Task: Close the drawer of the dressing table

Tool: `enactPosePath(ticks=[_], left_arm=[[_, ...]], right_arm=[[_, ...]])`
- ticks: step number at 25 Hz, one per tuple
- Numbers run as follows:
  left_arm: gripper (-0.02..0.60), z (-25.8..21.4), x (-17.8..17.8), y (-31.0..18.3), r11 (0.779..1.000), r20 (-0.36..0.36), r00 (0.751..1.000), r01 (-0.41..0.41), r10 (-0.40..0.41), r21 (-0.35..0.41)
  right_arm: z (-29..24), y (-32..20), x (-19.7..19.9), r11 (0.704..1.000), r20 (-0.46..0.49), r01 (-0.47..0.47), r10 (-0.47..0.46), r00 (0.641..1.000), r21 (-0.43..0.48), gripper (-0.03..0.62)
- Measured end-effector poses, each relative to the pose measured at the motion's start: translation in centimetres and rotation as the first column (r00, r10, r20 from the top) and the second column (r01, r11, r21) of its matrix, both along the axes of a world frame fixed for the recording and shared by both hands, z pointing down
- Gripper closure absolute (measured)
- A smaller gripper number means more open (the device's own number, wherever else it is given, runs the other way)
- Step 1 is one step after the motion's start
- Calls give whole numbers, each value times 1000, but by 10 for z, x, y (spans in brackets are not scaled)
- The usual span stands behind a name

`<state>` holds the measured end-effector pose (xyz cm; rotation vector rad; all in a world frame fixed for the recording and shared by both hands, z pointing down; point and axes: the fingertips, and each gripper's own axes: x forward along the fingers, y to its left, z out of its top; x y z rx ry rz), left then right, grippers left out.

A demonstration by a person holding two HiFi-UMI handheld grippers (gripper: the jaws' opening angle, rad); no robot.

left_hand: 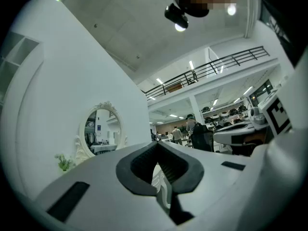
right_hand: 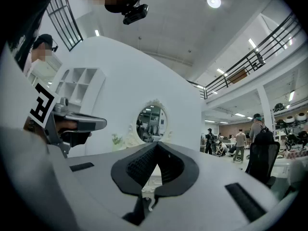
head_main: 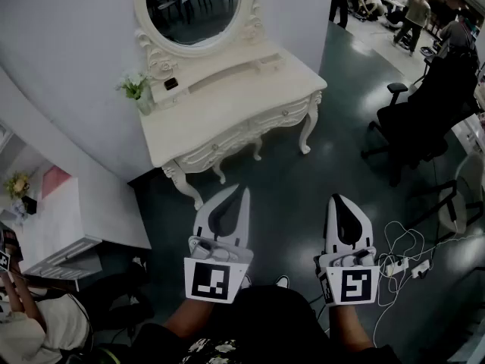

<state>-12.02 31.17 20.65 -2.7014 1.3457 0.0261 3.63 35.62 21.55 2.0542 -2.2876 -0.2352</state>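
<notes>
The white dressing table [head_main: 227, 97] with its oval mirror [head_main: 193, 6] stands against the wall ahead. Its drawer fronts [head_main: 258, 127] look flush with the carved front edge. My left gripper [head_main: 242, 192] and right gripper [head_main: 338, 199] are held level side by side above the dark floor, a good way short of the table. Both are shut with nothing between the jaws. In the left gripper view the jaw tips [left_hand: 158, 146] meet below the mirror [left_hand: 98, 131]. In the right gripper view the tips [right_hand: 156, 146] meet too, with the mirror [right_hand: 151, 124] beyond.
A small plant [head_main: 135, 89] stands on the table's left end. A black office chair [head_main: 417, 120] is at the right. White cables and a power strip [head_main: 402, 264] lie on the floor by my right gripper. A white shelf unit [head_main: 61, 233] is at the left. People stand far back [head_main: 413, 14].
</notes>
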Motion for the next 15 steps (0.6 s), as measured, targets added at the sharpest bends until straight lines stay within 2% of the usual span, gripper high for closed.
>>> enactPosePath(ticks=[15], left_arm=[[581,1,12,8,1000,1,1000,-5,5,1]], right_arm=[[4,8,5,1000,18,27,-27,999,2,595]])
